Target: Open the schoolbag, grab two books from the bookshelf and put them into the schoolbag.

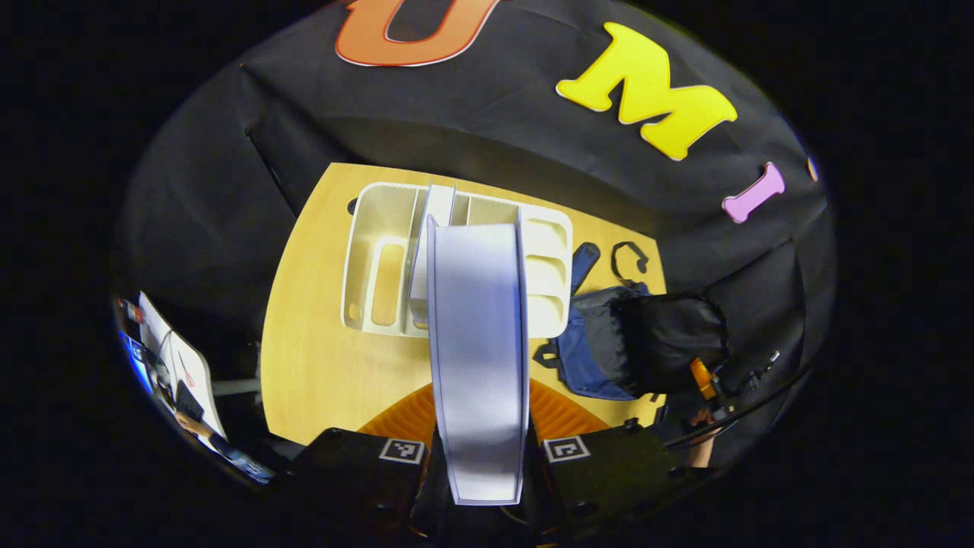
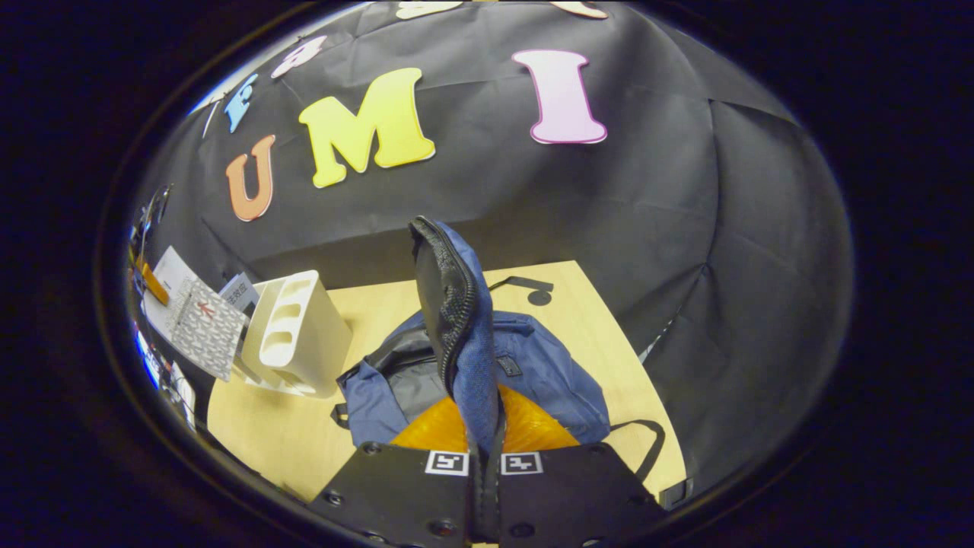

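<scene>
Upright, book (image 1: pixel 478 358) spine toward camera

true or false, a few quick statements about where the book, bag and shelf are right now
1. The left gripper is shut on a book. True.
2. The book is already inside the bag. False: it is held up above the table, over the shelf.
3. The right gripper grips the bag's flap and holds it up. True.
4. The bag is zipped closed. False: its opening gapes, with the dark lining showing.
5. The shelf sits on the floor. False: it sits on the table beside the bag.
</scene>
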`<state>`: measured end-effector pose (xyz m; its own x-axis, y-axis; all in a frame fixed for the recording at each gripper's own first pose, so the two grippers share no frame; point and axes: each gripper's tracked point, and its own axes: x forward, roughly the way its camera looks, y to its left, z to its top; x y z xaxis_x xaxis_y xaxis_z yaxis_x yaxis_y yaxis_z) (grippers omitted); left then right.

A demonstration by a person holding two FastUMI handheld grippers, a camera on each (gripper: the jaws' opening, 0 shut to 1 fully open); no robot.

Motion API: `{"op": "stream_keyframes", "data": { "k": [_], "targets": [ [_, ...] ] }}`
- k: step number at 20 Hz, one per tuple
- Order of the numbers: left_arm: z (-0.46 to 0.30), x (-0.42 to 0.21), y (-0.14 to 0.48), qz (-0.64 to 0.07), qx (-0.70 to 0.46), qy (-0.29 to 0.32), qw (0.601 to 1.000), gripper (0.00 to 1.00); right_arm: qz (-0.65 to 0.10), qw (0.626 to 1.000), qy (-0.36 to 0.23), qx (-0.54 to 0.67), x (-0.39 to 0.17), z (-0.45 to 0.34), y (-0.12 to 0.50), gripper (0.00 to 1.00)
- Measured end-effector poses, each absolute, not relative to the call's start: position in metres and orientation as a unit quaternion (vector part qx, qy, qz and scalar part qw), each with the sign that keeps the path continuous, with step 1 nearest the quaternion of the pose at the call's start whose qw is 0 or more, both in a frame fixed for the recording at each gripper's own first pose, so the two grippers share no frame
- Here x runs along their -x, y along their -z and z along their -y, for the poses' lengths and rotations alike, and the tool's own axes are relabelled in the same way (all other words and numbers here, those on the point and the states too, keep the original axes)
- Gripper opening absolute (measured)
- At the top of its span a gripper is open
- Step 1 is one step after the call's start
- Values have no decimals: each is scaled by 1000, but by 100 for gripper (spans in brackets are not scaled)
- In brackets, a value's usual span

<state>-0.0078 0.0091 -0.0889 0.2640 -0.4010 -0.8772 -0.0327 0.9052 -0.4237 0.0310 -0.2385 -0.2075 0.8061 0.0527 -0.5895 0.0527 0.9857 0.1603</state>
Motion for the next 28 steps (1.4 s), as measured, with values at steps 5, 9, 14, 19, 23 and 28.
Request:
{"op": "stream_keyframes", "data": {
  "k": [5, 9, 14, 19, 23, 28],
  "targets": [
    [15, 24, 78, -554, 289, 159, 764, 42, -315, 945, 15, -92, -26, 237, 208, 1],
    [70, 34, 92, -523, 337, 210, 754, 42, -318, 943, 22, -98, -22, 235, 210, 1],
    [172, 54, 119, -518, 370, 250, 729, 42, -318, 943, 28, -99, -24, 238, 209, 1],
    [248, 48, 155, -532, 379, 246, 717, 42, -320, 940, 32, -116, -22, 244, 212, 1],
    [291, 45, 191, -536, 358, 251, 723, 42, -316, 941, 33, -121, -24, 250, 209, 0],
    [348, 47, 229, -531, 387, 281, 699, 42, -307, 943, 29, -122, -26, 249, 202, 1]
  ]
}}
